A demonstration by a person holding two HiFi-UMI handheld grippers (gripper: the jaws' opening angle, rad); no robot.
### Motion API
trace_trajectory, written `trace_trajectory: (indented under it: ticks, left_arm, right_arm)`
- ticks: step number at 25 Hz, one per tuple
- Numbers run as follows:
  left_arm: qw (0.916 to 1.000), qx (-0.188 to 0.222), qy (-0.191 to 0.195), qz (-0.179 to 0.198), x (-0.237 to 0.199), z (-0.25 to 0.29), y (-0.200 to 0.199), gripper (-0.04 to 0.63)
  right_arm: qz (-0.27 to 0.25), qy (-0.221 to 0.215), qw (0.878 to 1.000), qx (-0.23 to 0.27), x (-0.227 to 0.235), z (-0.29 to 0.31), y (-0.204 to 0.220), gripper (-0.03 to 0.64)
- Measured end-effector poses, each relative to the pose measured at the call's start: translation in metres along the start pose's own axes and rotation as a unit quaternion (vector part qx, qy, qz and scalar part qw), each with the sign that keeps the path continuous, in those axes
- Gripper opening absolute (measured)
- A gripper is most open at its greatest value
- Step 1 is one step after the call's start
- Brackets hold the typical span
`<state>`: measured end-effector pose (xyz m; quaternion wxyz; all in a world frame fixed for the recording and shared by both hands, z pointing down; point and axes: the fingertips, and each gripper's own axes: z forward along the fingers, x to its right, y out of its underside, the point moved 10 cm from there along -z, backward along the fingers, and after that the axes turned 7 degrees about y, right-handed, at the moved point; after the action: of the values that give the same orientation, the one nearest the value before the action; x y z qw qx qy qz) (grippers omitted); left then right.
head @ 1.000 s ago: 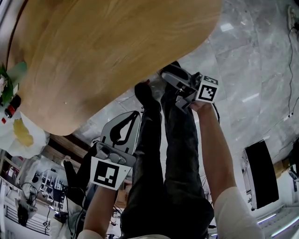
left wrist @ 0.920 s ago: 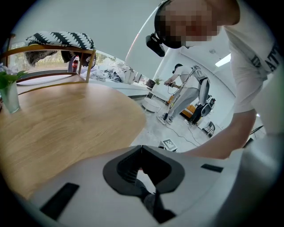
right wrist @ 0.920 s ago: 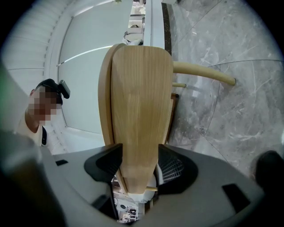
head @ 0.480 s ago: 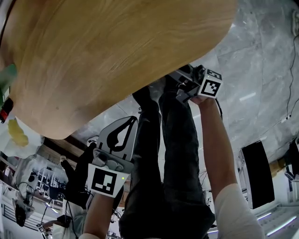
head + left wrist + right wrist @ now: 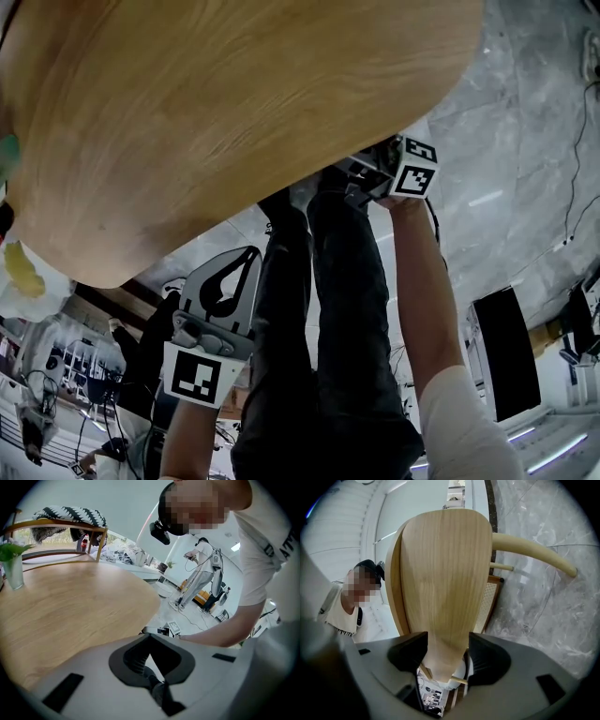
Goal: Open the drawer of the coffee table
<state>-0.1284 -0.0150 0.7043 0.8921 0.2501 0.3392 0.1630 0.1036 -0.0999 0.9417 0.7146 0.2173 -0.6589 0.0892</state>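
Observation:
The oval wooden coffee table point(image 5: 234, 112) fills the upper half of the head view. My right gripper point(image 5: 359, 169) reaches level to its near edge, its tips partly hidden under the rim. In the right gripper view point(image 5: 446, 651) the jaws are opening, and the table's wooden end point(image 5: 440, 573) stands between the black pads; I see no grip on it. A cane-webbed panel point(image 5: 487, 602) shows below the top. I cannot make out a drawer. My left gripper point(image 5: 249, 253) hangs off the table over the floor, shut on nothing point(image 5: 149, 637), beside the table top point(image 5: 70, 606).
My legs point(image 5: 328, 309) stand between the grippers on the grey marble floor point(image 5: 506, 112). A black box point(image 5: 506, 347) lies at right. A glass with a green plant point(image 5: 13, 564) stands on the table. A chair with a striped cloth point(image 5: 65, 520) is behind. A curved table leg point(image 5: 534, 550) juts out.
My right gripper has moved up to the table's edge and rolled a little. My left gripper has sunk slightly toward the lower left of the head view.

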Motion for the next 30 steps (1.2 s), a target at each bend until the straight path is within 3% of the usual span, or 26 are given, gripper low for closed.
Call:
trace_trajectory:
  ticks: [19, 24, 28, 30]
  left_arm:
    - [0.9999, -0.007, 0.003, -0.008, -0.016, 0.005, 0.008, 0.02]
    - [0.9999, -0.004, 0.003, -0.009, -0.019, 0.003, 0.007, 0.02]
    - [0.9999, -0.014, 0.008, -0.006, -0.01, 0.013, 0.012, 0.02]
    - [0.9998, -0.018, 0.009, -0.006, -0.009, 0.015, 0.015, 0.02]
  right_arm:
    - [-0.032, -0.09, 0.993, -0.069, -0.003, 0.014, -0.009, 0.293]
    - [-0.026, -0.086, 0.993, -0.071, -0.001, 0.022, -0.008, 0.275]
    - [-0.008, -0.031, 0.998, -0.046, 0.022, 0.006, -0.002, 0.328]
    - [-0.008, -0.028, 0.999, -0.035, 0.027, 0.003, -0.001, 0.351]
